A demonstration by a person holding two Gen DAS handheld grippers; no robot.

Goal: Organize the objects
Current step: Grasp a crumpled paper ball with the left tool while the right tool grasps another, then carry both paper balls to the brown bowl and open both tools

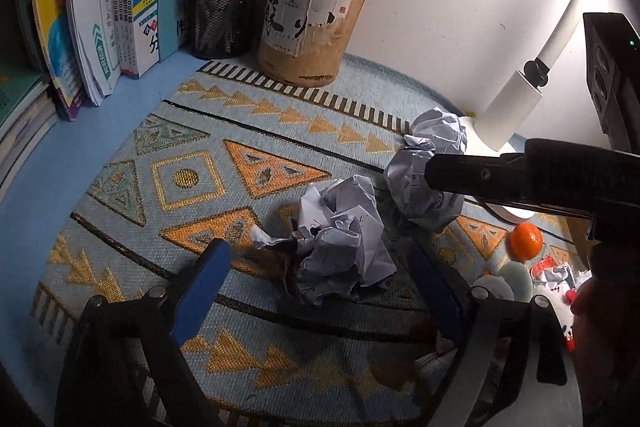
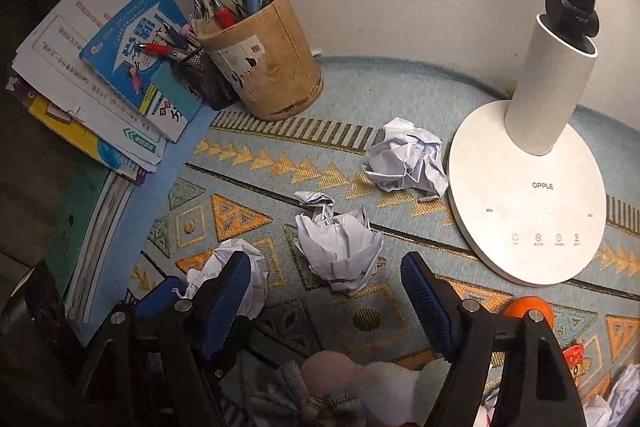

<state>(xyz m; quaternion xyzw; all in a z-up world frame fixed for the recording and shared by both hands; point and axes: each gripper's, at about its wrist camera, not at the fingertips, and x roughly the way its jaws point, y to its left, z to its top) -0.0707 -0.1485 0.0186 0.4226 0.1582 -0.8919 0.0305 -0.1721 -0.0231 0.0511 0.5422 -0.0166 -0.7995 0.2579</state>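
Closest to the lens, the left gripper [image 1: 318, 281] has its blue pads spread wide with a crumpled paper ball [image 1: 340, 259] sitting on the patterned mat [image 1: 120, 211] between them, not pinched. The right gripper [image 2: 326, 287] is gaping too, hovering over another paper wad [image 2: 340, 247]. A third wad [image 2: 406, 161] lies just beside the lamp base [image 2: 528, 203]. There's an orange [image 1: 525, 241] near the lamp, pen holders by the wall.

Three crumpled paper balls are counted on the patterned mat: one [image 2: 406, 159] beside the lamp base, one [image 2: 340, 247] mid-mat, one [image 2: 240, 279] at the left. Two pen holders are seen, a bamboo one [image 2: 264, 63] and a mesh one [image 2: 204, 75]. One desk lamp [image 2: 528, 187] and one orange [image 1: 525, 241] are counted.
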